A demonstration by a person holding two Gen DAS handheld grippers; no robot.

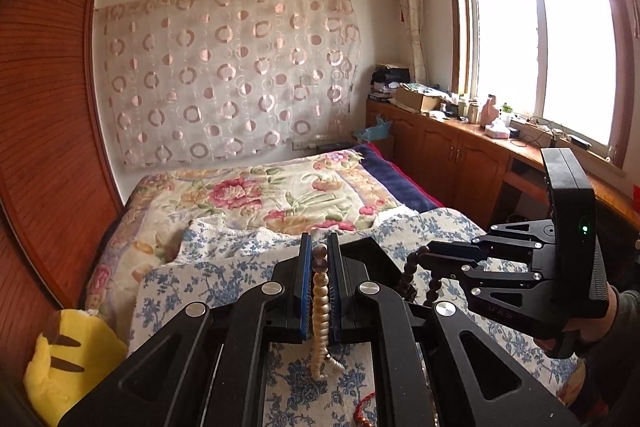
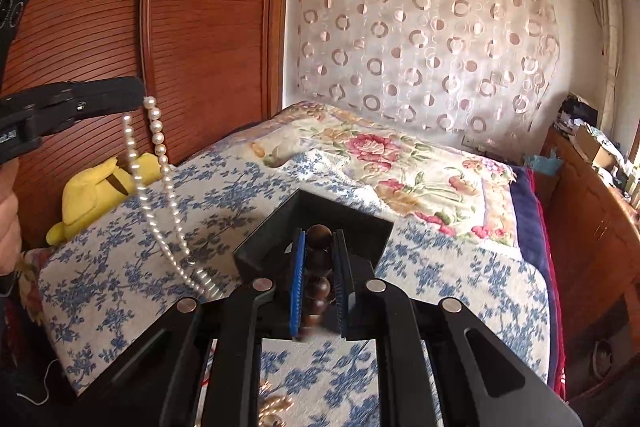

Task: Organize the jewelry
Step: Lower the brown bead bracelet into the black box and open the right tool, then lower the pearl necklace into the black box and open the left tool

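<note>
My left gripper [image 1: 319, 251] is shut on a white pearl necklace [image 1: 320, 303], which hangs between its blue pads; in the right wrist view the left gripper [image 2: 138, 95] shows at the left with the pearl necklace [image 2: 158, 187] dangling over the bed. My right gripper [image 2: 319, 239] is shut on a dark brown wooden bead bracelet [image 2: 318, 267]; in the left wrist view the right gripper [image 1: 420, 255] holds the bracelet [image 1: 410, 275] as a hanging loop. A black open box [image 2: 344, 211] lies on the blue-flowered cloth just beyond the right gripper, and shows in the left wrist view [image 1: 368, 251].
A red cord item [image 1: 364, 407] lies on the blue-flowered cloth [image 2: 120, 227] under the left gripper. Gold-coloured beads [image 2: 276, 405] lie under the right gripper. A yellow plush toy [image 1: 68, 359] sits by the wooden wardrobe [image 1: 48, 107]. Cabinets [image 1: 460, 151] run under the window.
</note>
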